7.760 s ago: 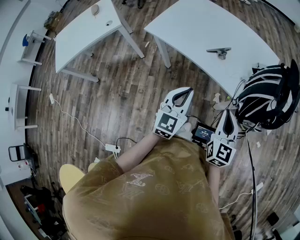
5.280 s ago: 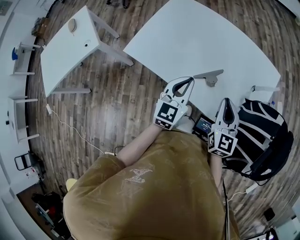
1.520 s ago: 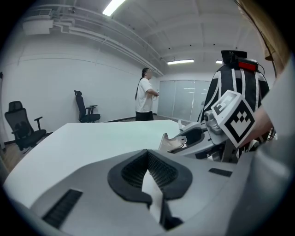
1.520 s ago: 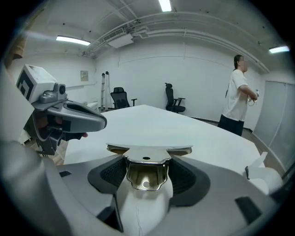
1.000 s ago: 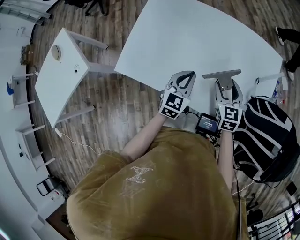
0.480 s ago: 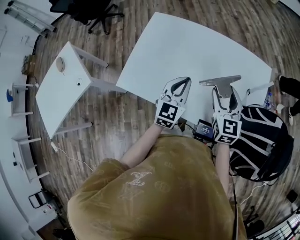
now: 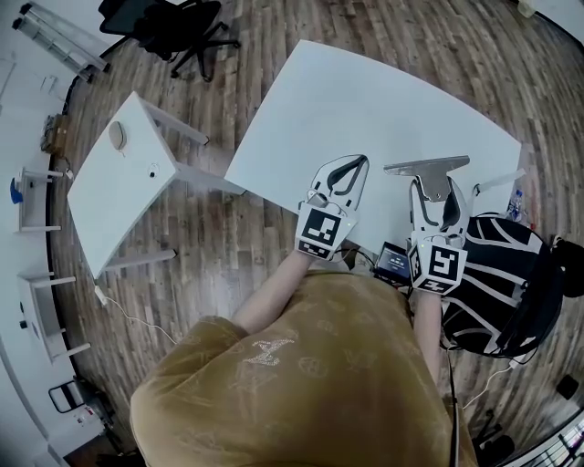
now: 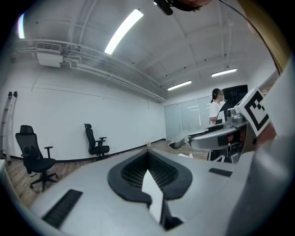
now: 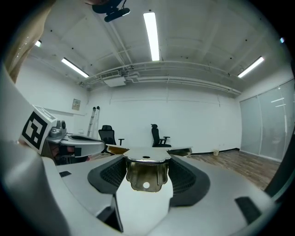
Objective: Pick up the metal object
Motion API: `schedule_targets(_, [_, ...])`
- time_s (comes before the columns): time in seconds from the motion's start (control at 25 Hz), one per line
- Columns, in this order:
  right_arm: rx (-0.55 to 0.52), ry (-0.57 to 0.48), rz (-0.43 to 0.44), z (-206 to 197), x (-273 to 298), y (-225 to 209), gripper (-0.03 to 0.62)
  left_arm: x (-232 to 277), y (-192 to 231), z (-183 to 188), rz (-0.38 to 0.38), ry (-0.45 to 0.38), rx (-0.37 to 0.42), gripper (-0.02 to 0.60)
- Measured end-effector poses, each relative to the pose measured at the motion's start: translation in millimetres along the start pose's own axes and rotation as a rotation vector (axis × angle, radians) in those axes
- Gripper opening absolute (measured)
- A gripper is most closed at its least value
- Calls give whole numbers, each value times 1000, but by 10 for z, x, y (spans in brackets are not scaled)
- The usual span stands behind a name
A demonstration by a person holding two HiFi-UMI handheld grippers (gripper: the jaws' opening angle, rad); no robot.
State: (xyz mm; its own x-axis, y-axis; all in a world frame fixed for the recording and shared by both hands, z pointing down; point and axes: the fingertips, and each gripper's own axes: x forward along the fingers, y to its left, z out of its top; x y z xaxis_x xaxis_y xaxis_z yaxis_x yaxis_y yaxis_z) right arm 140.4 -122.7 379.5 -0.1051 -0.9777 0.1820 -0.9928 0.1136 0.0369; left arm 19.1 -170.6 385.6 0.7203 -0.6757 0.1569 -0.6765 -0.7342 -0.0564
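Right tool (image 7: 438, 185) is clamped on the T-shaped bare-metal bracket (image 7: 426, 166). Both black ribbed pads press the bracket's stem, and its flat top plate crosses just past the tool tips. The right gripper view shows one round hole low in the stem and a smaller one in the plate.

The bracket is over the near right part of the large white desk (image 7: 365, 91), close to the near edge. Can't tell whether it rests on the top or is lifted clear.

Left tool (image 7: 358, 162) is closed with nothing in it; the tips meet and the pads form a teardrop loop. It's over the desk's near edge, left of the bracket and apart from it. Both tools point toward the far side, roughly parallel.

Other items:
- Small black box with a lit screen (image 7: 394, 261) shows between the person's two forearms, nearer than the desk edge.
- Black-and-white striped backpack (image 7: 504, 274) is right of the right tool, off the desk.
- Wood plank floor (image 7: 228, 237) lies all around.
- Smaller white desk (image 7: 109, 187) stands well to the left, with a small round item (image 7: 117, 135) on top.
- Black swivel chair (image 7: 182, 18) is at far left.
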Motion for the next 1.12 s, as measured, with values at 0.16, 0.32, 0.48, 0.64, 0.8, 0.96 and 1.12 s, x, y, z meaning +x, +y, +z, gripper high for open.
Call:
schedule_targets(0.16, [-14,-19,-2,40,3,1,278,7,2,-11,3,1,1,5])
schedule_targets(0.32, [-17,-24,2,73,22,17,278,18,17,-5,4,3,-1,6])
schedule_targets(0.48, [-19,-27,5,97,34,18,278,37,28,11,3,2,-2,5])
schedule_targets(0.64, [-18,-31,4,117,41,2,279,58,23,14,1,2,-2,5])
schedule_targets(0.8, [-16,-35,3,128,34,-12,279,69,9,17,-1,3,-4,6])
schedule_targets(0.96, [-17,-35,-1,118,27,-36,279,85,-3,28,-2,0,-2,6])
schedule_targets(1.12, [-26,-32,-3,115,28,-33,278,84,13,12,-1,4,-4,5])
